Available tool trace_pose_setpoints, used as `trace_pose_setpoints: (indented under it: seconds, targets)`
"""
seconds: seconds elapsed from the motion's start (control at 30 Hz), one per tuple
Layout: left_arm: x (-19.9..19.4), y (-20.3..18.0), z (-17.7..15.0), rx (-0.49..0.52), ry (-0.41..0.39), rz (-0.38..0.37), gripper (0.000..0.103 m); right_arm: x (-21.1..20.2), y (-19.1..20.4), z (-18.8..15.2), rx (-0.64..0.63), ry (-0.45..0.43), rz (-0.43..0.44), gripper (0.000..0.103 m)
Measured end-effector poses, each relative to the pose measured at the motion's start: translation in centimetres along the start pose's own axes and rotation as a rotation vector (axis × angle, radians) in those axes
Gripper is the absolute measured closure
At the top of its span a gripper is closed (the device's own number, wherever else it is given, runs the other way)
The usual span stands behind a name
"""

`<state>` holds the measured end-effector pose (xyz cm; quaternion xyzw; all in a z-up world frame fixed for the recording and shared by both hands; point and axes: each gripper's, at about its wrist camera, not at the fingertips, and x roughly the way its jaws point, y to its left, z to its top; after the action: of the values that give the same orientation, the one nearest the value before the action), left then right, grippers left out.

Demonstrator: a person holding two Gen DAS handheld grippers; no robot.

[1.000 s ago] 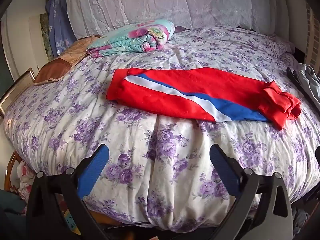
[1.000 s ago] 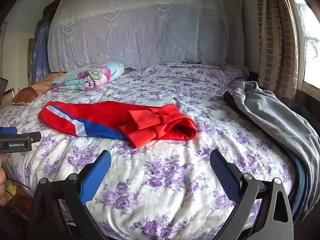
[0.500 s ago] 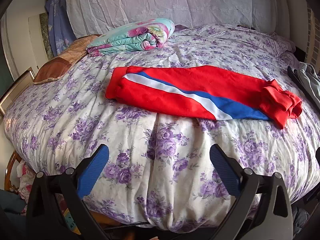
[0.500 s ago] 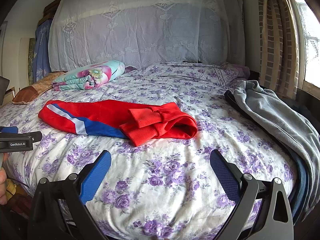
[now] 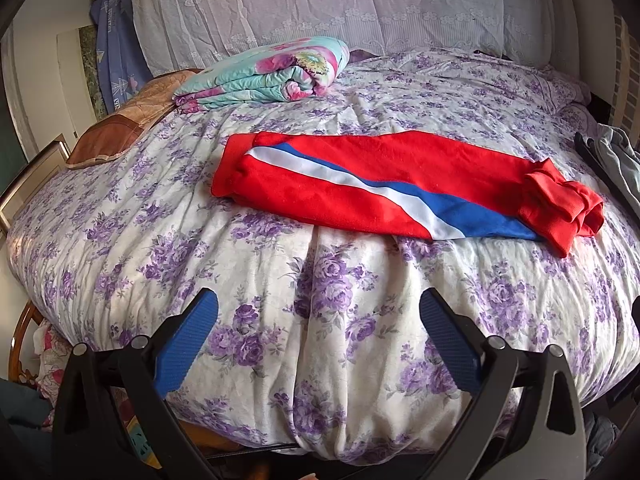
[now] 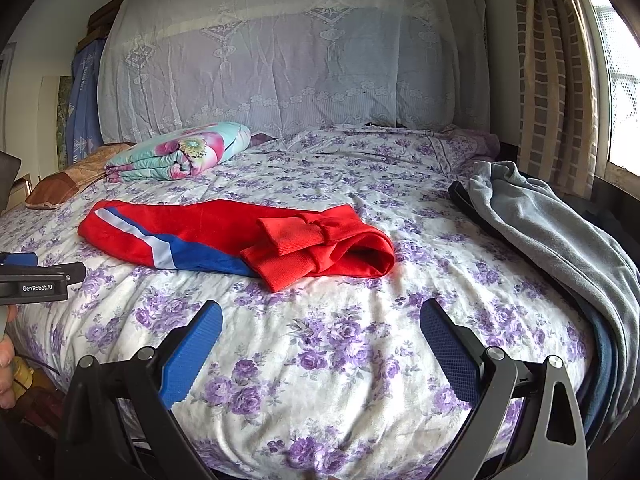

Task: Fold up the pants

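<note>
Red pants (image 5: 360,184) with a white and blue side stripe lie lengthwise on the bed, legs stacked, with the ribbed cuffs (image 5: 560,204) bunched at the right end. They also show in the right wrist view (image 6: 224,232), cuffs (image 6: 320,248) nearest. My left gripper (image 5: 318,312) is open and empty, held over the bed's front edge, short of the pants. My right gripper (image 6: 320,320) is open and empty, just short of the cuffs. The left gripper's body (image 6: 36,280) shows at the left edge of the right wrist view.
The bed (image 5: 200,248) has a purple-flowered cover. A folded floral quilt (image 5: 264,76) and a brown pillow (image 5: 120,132) lie at the back left. Grey and dark garments (image 6: 560,248) hang over the right side. A lace-covered headboard (image 6: 288,64) stands behind, a curtain (image 6: 556,80) at right.
Both grippers have shifted slightly; the pants sit a little higher in both views. Nothing on the bed has moved and both grippers stay open.
</note>
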<state>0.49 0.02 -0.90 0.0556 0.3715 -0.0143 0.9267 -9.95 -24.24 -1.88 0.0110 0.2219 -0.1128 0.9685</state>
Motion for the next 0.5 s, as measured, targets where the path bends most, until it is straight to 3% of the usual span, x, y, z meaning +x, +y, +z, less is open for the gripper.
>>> trace_pose_setpoints:
  seconds: [0.5]
  targets:
    - [-0.25, 0.03, 0.04, 0.001, 0.001, 0.002, 0.004, -0.15, 0.00, 0.03, 0.002, 0.002, 0.002, 0.003]
